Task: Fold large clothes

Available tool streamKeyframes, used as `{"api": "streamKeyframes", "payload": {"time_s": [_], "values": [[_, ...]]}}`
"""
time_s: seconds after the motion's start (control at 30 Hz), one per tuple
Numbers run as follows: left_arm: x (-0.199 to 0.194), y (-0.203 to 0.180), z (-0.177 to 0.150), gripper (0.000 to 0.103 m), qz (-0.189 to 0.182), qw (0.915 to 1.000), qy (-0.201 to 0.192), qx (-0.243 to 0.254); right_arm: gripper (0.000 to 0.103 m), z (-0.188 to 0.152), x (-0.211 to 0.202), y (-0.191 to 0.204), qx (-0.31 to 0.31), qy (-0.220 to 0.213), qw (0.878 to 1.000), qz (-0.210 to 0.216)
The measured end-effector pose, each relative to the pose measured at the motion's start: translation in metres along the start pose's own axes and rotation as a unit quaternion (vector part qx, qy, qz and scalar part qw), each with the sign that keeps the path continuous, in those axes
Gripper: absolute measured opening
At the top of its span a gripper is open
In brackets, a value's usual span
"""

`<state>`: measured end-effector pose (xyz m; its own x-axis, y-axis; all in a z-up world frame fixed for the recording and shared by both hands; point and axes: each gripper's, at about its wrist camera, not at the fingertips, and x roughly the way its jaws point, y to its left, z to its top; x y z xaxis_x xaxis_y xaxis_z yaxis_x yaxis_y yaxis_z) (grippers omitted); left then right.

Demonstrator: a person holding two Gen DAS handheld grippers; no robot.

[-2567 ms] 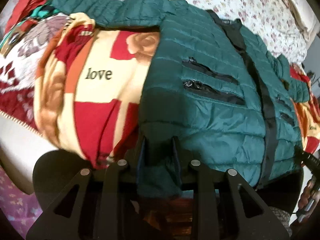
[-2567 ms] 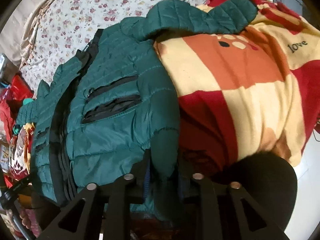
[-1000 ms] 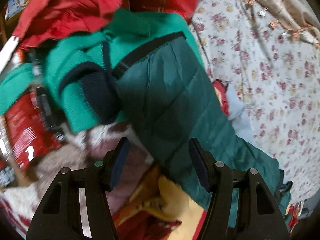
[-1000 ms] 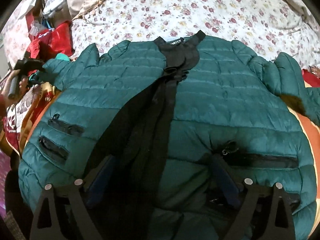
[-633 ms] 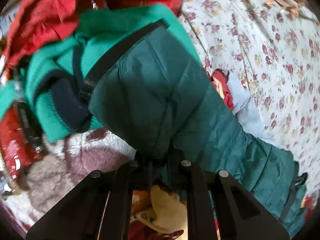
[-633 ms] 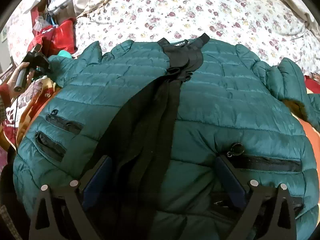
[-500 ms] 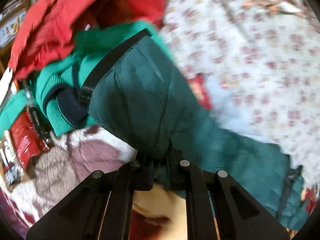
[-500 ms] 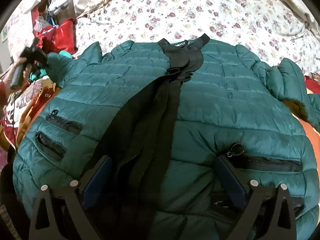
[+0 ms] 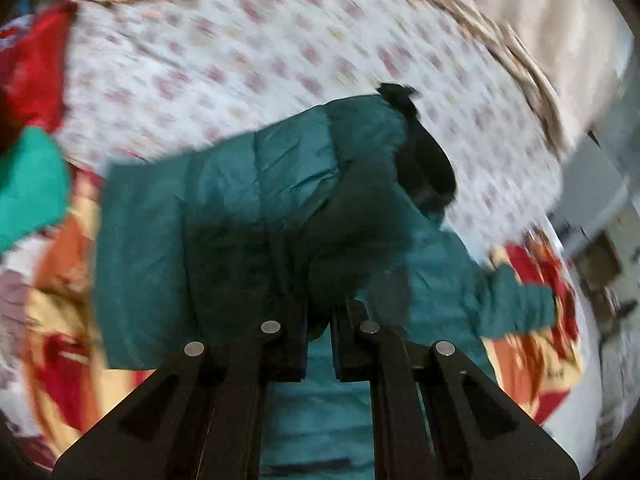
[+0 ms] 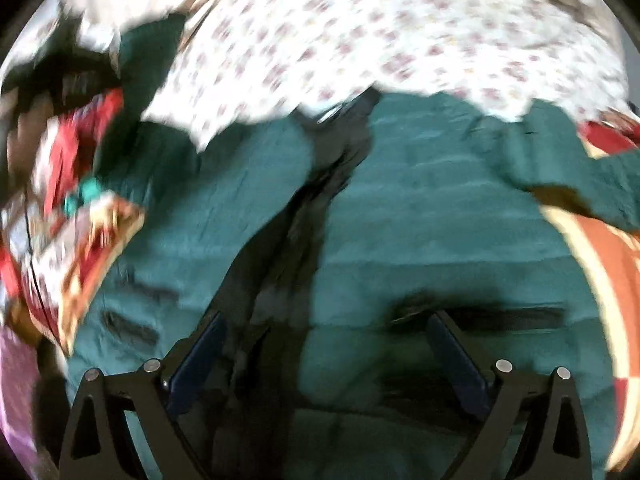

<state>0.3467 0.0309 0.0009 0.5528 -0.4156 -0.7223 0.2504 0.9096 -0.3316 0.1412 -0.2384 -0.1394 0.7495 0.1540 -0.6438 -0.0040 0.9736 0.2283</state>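
Note:
A dark green quilted jacket (image 10: 440,208) lies front-up and unzipped on the bed, its black lining (image 10: 304,216) running down the middle. In the left wrist view my left gripper (image 9: 320,316) is shut on the jacket's left sleeve (image 9: 224,208), which hangs lifted over the jacket's body. The black collar (image 9: 420,160) shows beyond it, and the other sleeve (image 9: 516,304) lies out to the right. My right gripper (image 10: 324,344) stands open just above the jacket's lower front, with nothing pinched. Both views are blurred by motion.
A floral bedsheet (image 9: 280,60) covers the far bed. A red, orange and cream blanket (image 10: 600,264) lies under the jacket. Red clothes (image 9: 28,64) and a bright green garment (image 9: 28,188) are heaped at the left. A patterned cloth (image 10: 76,248) sits left of the jacket.
My left gripper closed on the sleeve beside the clothes heap, then lifted and swung it across over the jacket's body. The right gripper stayed open and rose slightly.

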Motion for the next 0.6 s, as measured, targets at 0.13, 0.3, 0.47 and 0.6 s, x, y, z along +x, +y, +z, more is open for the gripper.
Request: {"api": "streamKeyframes", "payload": {"time_s": [0.13,0.3,0.47,0.6], "values": [[0.055,-0.029,-0.050,0.014,-0.008,0.9987,0.051,0.002,0.100,0.011,-0.022,-0.028,0.038,-0.012,0.999,-0.013],[0.109,-0.042,-0.115,0.018,0.014,0.9923,0.122,0.011,0.100,0.015,-0.034,-0.045,0.054,-0.020,0.998,-0.026],[0.083,-0.070,-0.153,0.032,0.036,0.9887,0.086,0.117,0.100,0.027,-0.031,-0.041,0.056,-0.007,0.998,-0.003],[0.040,-0.076,-0.177,0.063,0.038,0.9880,0.038,0.145,0.100,0.048,-0.008,-0.026,0.054,0.021,0.998,0.034]]}}
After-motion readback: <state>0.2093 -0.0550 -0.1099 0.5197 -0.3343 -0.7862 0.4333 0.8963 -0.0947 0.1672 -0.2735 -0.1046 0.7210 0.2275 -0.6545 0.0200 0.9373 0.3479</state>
